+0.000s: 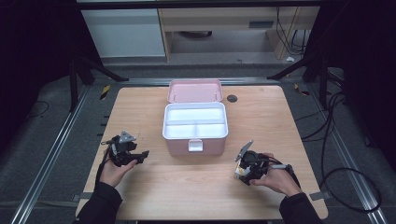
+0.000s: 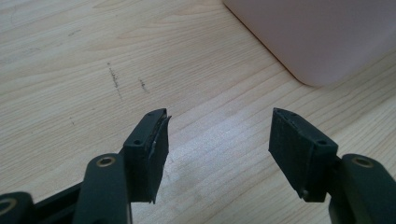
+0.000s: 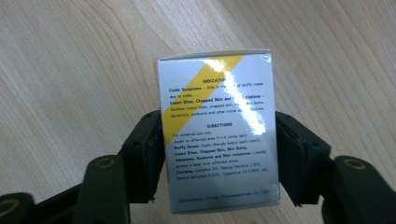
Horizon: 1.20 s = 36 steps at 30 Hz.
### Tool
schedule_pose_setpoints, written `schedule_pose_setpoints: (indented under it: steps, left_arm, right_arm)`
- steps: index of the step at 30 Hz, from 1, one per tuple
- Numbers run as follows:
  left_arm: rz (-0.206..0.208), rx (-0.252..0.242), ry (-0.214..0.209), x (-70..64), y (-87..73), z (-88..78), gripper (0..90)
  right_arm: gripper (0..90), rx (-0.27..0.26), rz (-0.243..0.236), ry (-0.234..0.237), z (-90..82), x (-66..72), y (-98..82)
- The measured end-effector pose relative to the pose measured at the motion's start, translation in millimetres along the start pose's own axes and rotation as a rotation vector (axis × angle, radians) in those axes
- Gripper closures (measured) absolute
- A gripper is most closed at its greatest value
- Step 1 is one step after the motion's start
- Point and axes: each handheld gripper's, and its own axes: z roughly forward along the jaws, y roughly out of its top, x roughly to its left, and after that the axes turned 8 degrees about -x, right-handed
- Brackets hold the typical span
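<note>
A small white box with a yellow stripe and printed directions (image 3: 217, 88) stands on the wooden table between the jaws of my right gripper (image 3: 219, 154). Both pads lie against its sides, so the gripper is shut on it. In the high view that gripper (image 1: 242, 173) is at the front right of the table, with the box (image 1: 240, 171) under it. My left gripper (image 1: 142, 155) rests at the front left, open, with bare wood between its jaws (image 2: 219, 135). A pink case (image 1: 177, 147) stands in the middle of the table, lid (image 1: 194, 91) thrown back, and its white inner tray has several compartments.
A corner of the pink case (image 2: 322, 37) rises just beyond my left gripper's jaws. The wooden table (image 1: 187, 191) has a dark round hole (image 1: 232, 98) at the back right. Cables (image 1: 336, 140) hang off the table's right side.
</note>
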Motion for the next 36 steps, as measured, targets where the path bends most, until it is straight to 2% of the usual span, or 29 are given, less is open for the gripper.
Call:
schedule_pose_setpoints:
  steps: [7,9,14,19,22,25,29,34,36]
  left_arm:
    - [-0.001,0.003,-0.001,-0.5,-0.2,0.4,37.8]
    - [0.0,0.002,-0.002,-0.3,0.0,0.2,38.0]
    - [-0.008,-0.006,0.003,0.5,0.3,-1.2,38.1]
    - [-0.008,-0.011,0.004,0.5,1.0,-2.3,38.3]
    - [-0.006,-0.011,0.004,0.7,1.4,-3.0,38.7]
    - [-0.01,-0.013,0.006,0.6,1.3,-3.0,38.8]
    - [-0.014,-0.016,0.008,0.5,1.4,-3.1,38.8]
    - [-0.015,-0.016,0.007,0.4,1.4,-3.3,38.8]
    - [-0.014,-0.017,0.007,0.5,1.4,-3.4,38.8]
  right_arm:
    - [44.6,0.023,0.018,0.001,2.6,2.0,4.5]
    - [45.1,0.023,0.064,0.009,1.9,1.8,6.3]
    - [45.3,0.002,0.106,-0.011,-6.3,-4.4,3.2]
    - [45.2,-0.027,0.228,-0.092,-23.8,-24.3,-12.0]
    - [45.2,-0.019,0.301,-0.149,-29.3,-37.6,-24.9]
    - [45.2,-0.012,0.358,-0.177,-31.2,-48.1,-37.2]
    - [45.1,0.002,0.385,-0.199,-28.8,-54.7,-48.4]
    - [45.0,0.028,0.402,-0.192,-21.9,-58.2,-55.4]
    - [44.9,0.021,0.407,-0.19,-20.4,-58.8,-56.9]
